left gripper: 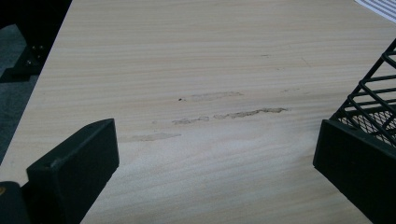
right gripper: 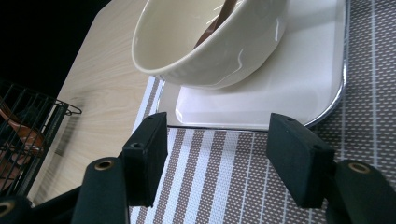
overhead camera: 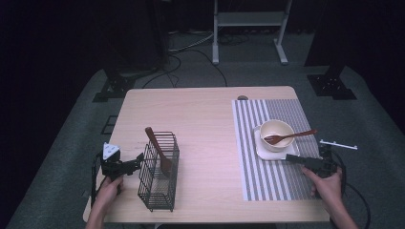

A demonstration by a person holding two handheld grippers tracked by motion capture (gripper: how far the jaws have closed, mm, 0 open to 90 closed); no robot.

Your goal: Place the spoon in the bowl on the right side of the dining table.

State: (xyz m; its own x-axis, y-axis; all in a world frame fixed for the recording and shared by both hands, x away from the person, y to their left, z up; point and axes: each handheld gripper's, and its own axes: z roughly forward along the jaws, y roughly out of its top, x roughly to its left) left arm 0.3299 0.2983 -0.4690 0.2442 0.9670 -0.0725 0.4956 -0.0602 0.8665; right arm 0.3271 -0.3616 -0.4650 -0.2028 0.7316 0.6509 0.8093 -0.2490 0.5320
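I see a white-legged stand (overhead camera: 250,28) beyond the table, cables (overhead camera: 184,47) on grey carpet, a white strip (overhead camera: 338,144).

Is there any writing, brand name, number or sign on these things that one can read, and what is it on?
None: no readable word, number or sign appears anywhere.
The cream bowl, the white tray under it, the striped mat and the black wire basket are all plain.
The wooden fork and the wooden spatula bear no mark.
The right gripper and the left gripper show no label on their jaws.
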